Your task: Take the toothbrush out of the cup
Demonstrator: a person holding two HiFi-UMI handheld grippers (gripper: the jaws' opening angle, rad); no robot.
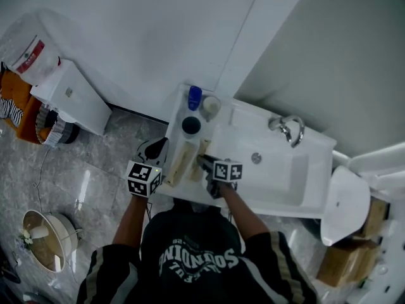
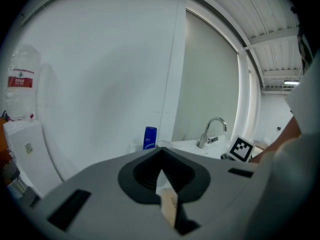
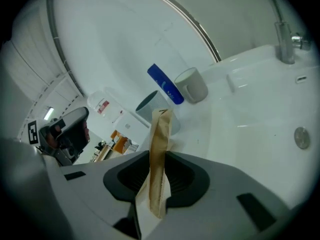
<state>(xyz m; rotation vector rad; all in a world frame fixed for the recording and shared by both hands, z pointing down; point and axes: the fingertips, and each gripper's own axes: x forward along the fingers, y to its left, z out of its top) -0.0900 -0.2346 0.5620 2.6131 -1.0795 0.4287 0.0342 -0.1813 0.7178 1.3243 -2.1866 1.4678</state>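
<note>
A: Which step is in hand?

B: The approach, I am judging. Nothing is being lifted yet. The right gripper [image 3: 161, 119] is hanging over the front edge of the white washbasin surface [image 1: 304, 176] and aiming at the round grey cup [image 1: 191, 125] with the dark inside, near it but not touching.

A: And the toothbrush?

B: I am not making it out in any of the 3 views. It should be standing in that grey cup, yet the dark mouth is showing no handle. The cup is sitting on the left ledge, just nearer the person than the blue bottle [image 1: 194, 97] and the small white cup [image 1: 211, 106].

A: Are the grippers holding anything?

B: No. Both are looking closed and empty. On each, the 2 tan fingers [image 3: 159, 149] are lying against each other with nothing between.

A: What is the next move calling for?

B: Parting the right gripper's jaws, easing them over the rim, pinching the handle, and drawing it straight up so the cup is not tipping.

A: And the arms?

B: Both forearms, in dark striped sleeves, are reaching forward. The right gripper is tilting down and rolled to 1 side. The left gripper [image 2: 162, 181] is pointing nearly level towards the bottle, off the surface's left front corner.
</note>
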